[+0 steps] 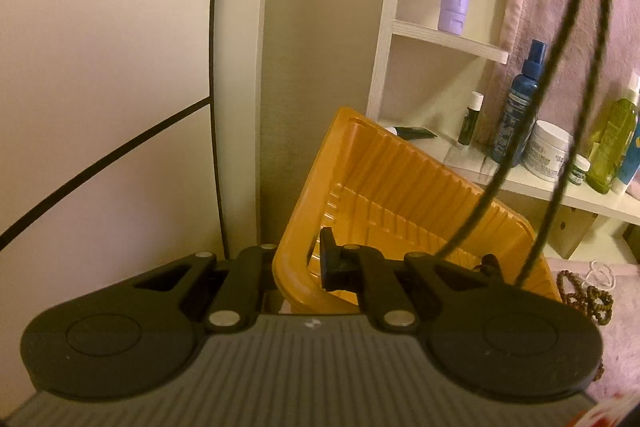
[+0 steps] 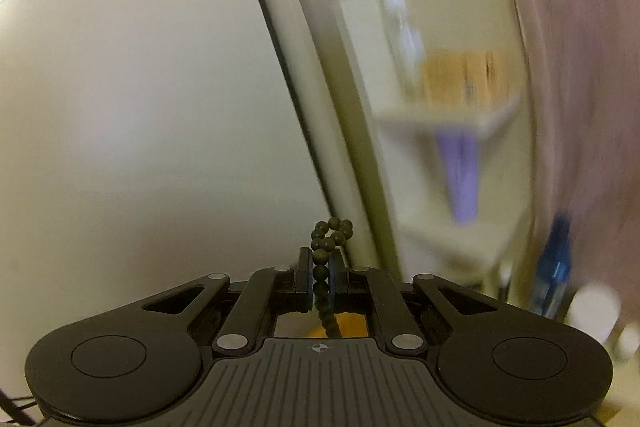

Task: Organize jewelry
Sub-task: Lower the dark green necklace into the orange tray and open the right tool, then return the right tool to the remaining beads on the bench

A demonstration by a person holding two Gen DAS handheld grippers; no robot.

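Setting: white shelf unit (image 1: 448, 35) standing behind orange tray (image 1: 400, 187). Left gripper (image 1: 296, 267) clamping tray's near rim (tilting it). Right gripper (image 2: 320, 279) pinching bead strand (image 2: 326, 247) over tray; limp, light, slippery, hanging loose.

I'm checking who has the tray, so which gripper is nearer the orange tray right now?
Left. The left gripper is clamped on the orange tray at its rim, holding it tilted. The right gripper holds a dark bead strand above the tray, apart from it.
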